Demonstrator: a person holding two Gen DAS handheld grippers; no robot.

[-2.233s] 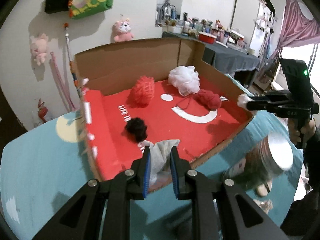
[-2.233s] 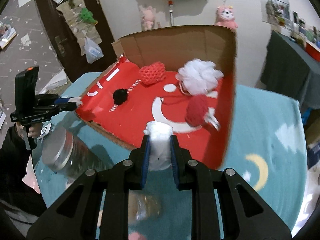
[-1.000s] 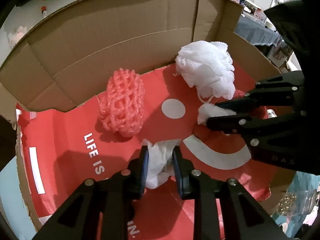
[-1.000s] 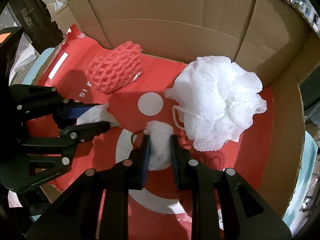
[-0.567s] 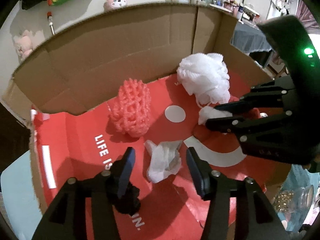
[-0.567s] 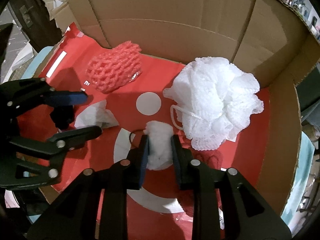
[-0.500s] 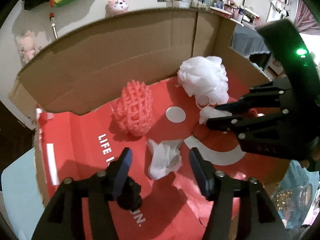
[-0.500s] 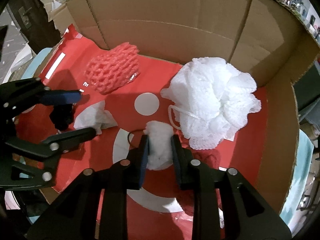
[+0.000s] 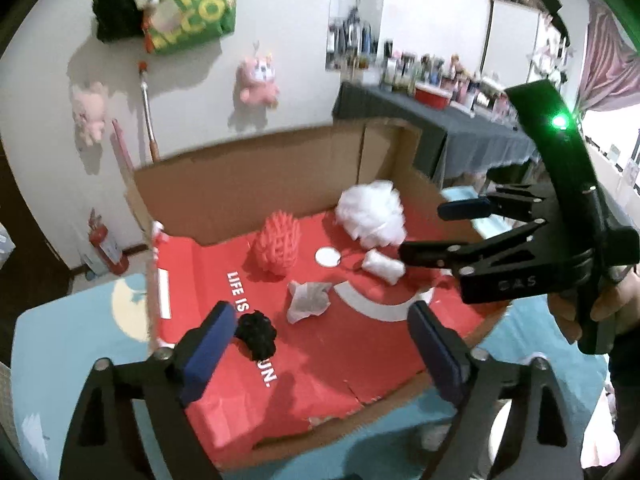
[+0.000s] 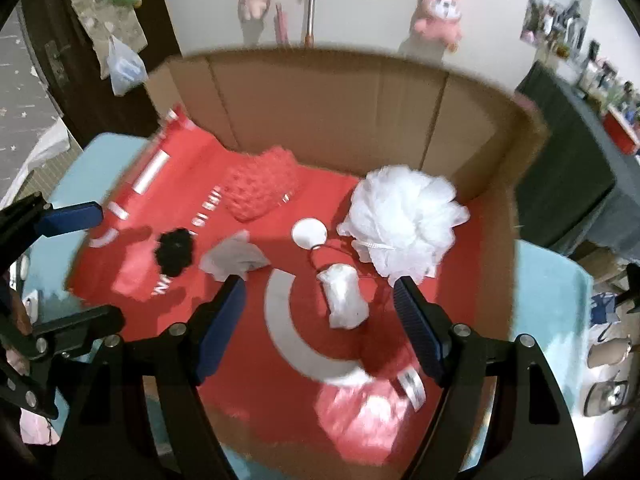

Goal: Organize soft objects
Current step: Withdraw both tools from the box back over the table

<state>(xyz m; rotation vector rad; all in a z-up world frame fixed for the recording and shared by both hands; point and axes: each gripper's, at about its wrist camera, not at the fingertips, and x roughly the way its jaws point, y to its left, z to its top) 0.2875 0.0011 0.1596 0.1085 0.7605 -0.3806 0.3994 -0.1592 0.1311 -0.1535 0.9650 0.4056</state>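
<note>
Lying free on the red printed floor of the open cardboard box [image 9: 248, 184], the crumpled white tissue [image 9: 308, 300] is no longer between my pads. It rests near the middle of the box, ahead of my left gripper [image 9: 320, 340] and well apart from both of its blue-padded fingers [image 9: 208, 344]. The jaws of this gripper have just been opening and now stand wide, with nothing between them; the small black fuzzy pompom [image 9: 256, 334] lies just beside the left pad but is not pinched.

The small white cotton wad [image 10: 344, 296] lies also on the red floor, on the white curved print, in front of my right gripper [image 10: 320, 312]. Seen from the right wrist it sits between the lines of the two fingers but further ahead than their tips, touching neither. These jaws have just been opening too and are spread, holding nothing.

Around these two things are the others already in the box: the large white mesh bath pouf [image 10: 404, 216] near the back right corner, just beside the cotton wad, and the pink foam net sleeve [image 10: 260, 188] near the back wall. A red knitted bundle [image 10: 360, 412] lies blurred at the near edge, below my right fingers.

The box stands on a light blue cloth with a moon pattern [image 9: 80, 344].
</note>
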